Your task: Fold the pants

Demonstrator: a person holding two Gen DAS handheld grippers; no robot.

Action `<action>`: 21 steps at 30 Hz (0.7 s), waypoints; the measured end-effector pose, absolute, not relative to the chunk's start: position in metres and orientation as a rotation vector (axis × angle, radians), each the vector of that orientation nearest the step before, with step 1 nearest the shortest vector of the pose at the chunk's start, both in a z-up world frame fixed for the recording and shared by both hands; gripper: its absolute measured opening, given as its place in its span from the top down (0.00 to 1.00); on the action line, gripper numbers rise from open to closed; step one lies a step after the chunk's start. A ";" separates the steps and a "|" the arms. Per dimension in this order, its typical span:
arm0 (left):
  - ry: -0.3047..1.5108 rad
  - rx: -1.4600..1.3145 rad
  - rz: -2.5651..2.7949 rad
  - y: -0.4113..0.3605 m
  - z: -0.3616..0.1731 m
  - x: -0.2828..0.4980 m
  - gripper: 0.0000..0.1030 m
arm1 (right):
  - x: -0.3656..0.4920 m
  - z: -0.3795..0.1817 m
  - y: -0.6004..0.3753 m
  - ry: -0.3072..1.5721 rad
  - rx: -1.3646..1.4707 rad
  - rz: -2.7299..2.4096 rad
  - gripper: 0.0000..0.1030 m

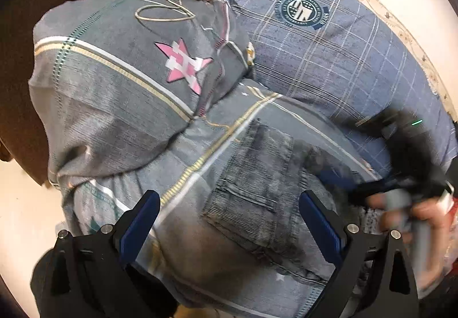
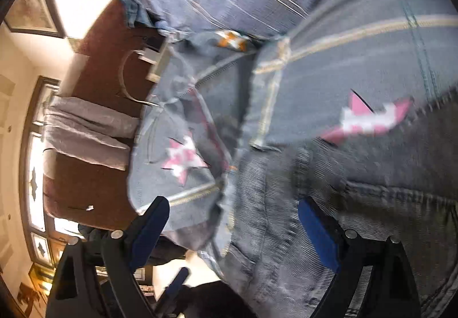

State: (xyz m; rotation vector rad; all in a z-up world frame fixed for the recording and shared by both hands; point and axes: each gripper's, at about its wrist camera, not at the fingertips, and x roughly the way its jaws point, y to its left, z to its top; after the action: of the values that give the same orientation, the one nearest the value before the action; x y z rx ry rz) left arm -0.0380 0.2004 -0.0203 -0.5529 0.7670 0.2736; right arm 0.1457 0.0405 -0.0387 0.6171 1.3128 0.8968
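Faded grey-blue denim pants (image 1: 252, 175) (image 2: 329, 218) with ribbed texture, a stitched patch pocket and heavy seams. Spread flat, seat side up, across the patterned bedding at the near edge of the bed. Pocket visible in the left wrist view, tilted, its flap line running across the cloth. Waist seam and a double row of stitching visible in the right wrist view, blurred. Far end of the legs out of sight; folded or not, cannot tell.
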 end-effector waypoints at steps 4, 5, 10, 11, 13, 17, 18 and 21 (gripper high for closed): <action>0.754 -0.554 0.246 0.197 -0.012 -0.044 0.05 | 0.147 -0.058 0.036 1.376 0.610 0.851 0.08; 0.757 -0.554 0.261 0.199 -0.012 -0.044 0.05 | 0.144 -0.048 0.030 1.360 0.623 0.866 0.08; 0.811 -0.803 0.174 0.217 -0.029 -0.044 0.05 | 0.113 -0.002 -0.026 1.209 0.581 0.888 0.08; 0.817 -0.857 0.146 0.220 -0.033 -0.044 0.05 | 0.105 0.001 -0.040 1.200 0.566 0.876 0.08; 0.828 -0.953 0.122 0.227 -0.041 -0.044 0.05 | 0.091 0.007 -0.067 1.186 0.528 0.850 0.08; 0.873 -1.116 0.057 0.228 -0.062 -0.041 0.05 | 0.073 -0.001 -0.111 1.156 0.567 0.828 0.08; 0.884 -1.148 0.043 0.225 -0.067 -0.038 0.05 | 0.071 -0.005 -0.118 1.154 0.577 0.816 0.08; 0.905 -1.191 0.027 0.219 -0.078 -0.032 0.05 | 0.070 -0.017 -0.120 1.186 0.604 0.826 0.08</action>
State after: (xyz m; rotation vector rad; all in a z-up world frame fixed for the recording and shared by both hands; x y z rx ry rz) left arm -0.0323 0.2192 -0.0778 -1.1911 0.9054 0.0274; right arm 0.0695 -0.1201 -0.0172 0.6043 1.1856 0.8259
